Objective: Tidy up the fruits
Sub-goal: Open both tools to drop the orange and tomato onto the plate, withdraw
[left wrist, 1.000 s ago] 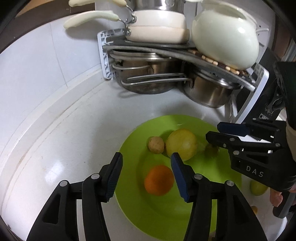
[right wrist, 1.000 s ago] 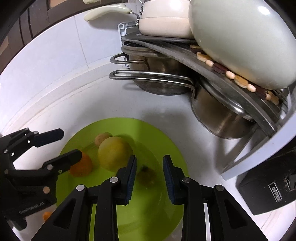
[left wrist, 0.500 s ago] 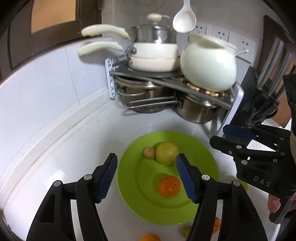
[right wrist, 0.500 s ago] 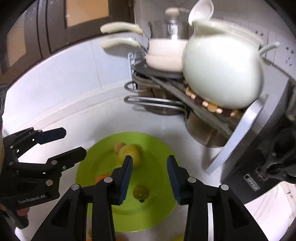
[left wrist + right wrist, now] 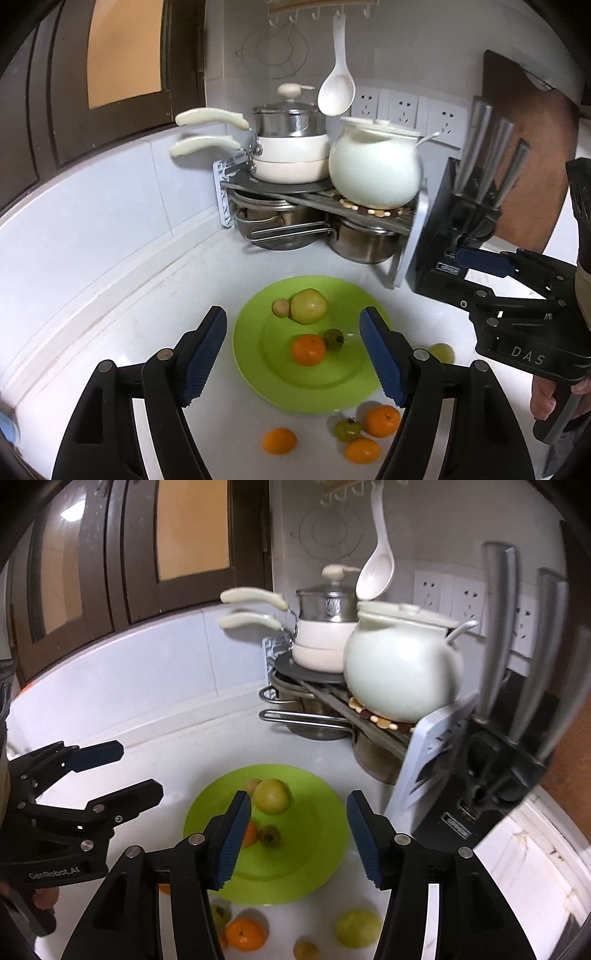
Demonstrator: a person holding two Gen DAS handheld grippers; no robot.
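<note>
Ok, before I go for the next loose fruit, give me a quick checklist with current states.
1. Left gripper open and holding nothing: ok.
2. Right gripper open and holding nothing: ok.
3. Green plate has bare room for more fruit: ok.
4. Loose fruit in view on the counter: orange, yellow-green fruit: ok.
5. All fruit on the plate: not ok, several lie beside it.
6. Fruit hidden behind the grippers: cannot tell.
</note>
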